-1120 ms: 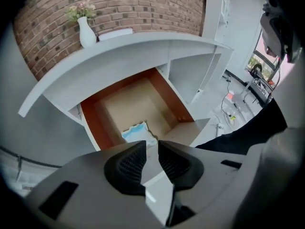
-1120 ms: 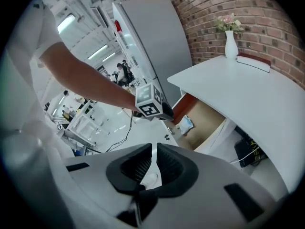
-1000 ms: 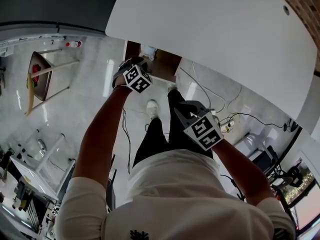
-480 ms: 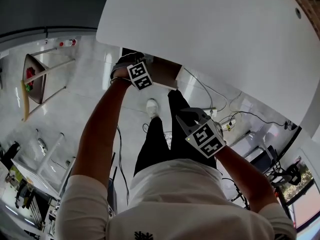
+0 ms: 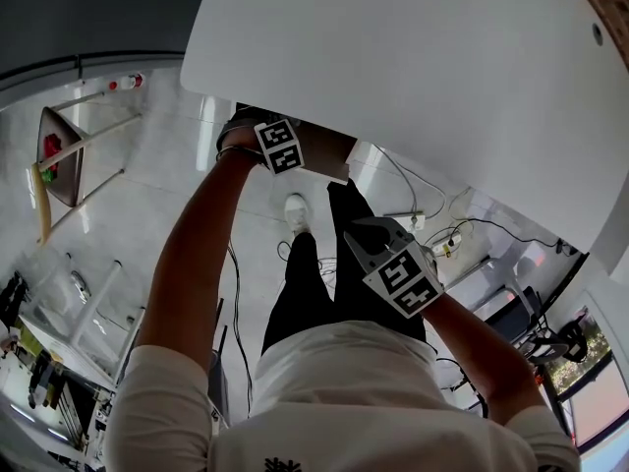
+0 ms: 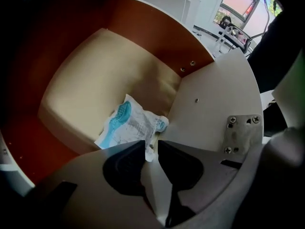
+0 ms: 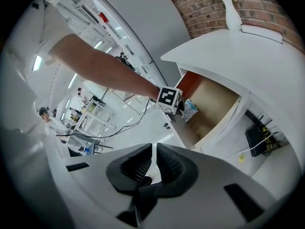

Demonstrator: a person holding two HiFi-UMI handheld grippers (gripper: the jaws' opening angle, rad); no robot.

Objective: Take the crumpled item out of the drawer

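Observation:
The crumpled white and blue wrapper [image 6: 128, 125] lies on the beige floor of the open drawer [image 6: 90, 75], against its white side wall. My left gripper [image 6: 151, 149] reaches into the drawer and is shut on the wrapper's near corner. The right gripper view shows the wrapper [image 7: 189, 109] at the drawer's [image 7: 217, 104] front edge, just past the left gripper's marker cube [image 7: 169, 98]. In the head view the cube [image 5: 282, 147] sits at the table's edge and the wrapper is hidden. My right gripper [image 7: 153, 162] hangs back near the person's waist, shut and empty.
The white tabletop [image 5: 413, 67] overhangs the drawer. A white vase [image 7: 232, 11] stands on it by the brick wall. The person's legs and a shoe [image 5: 295, 209] are below the drawer. Cables and a power strip [image 5: 437, 244] lie on the floor at the right, a stool [image 5: 59, 155] at the left.
My left gripper has moved a little further in under the table edge. The wrapper, visible in the drawer a second ago, is now hidden in the head view. The right gripper has barely moved.

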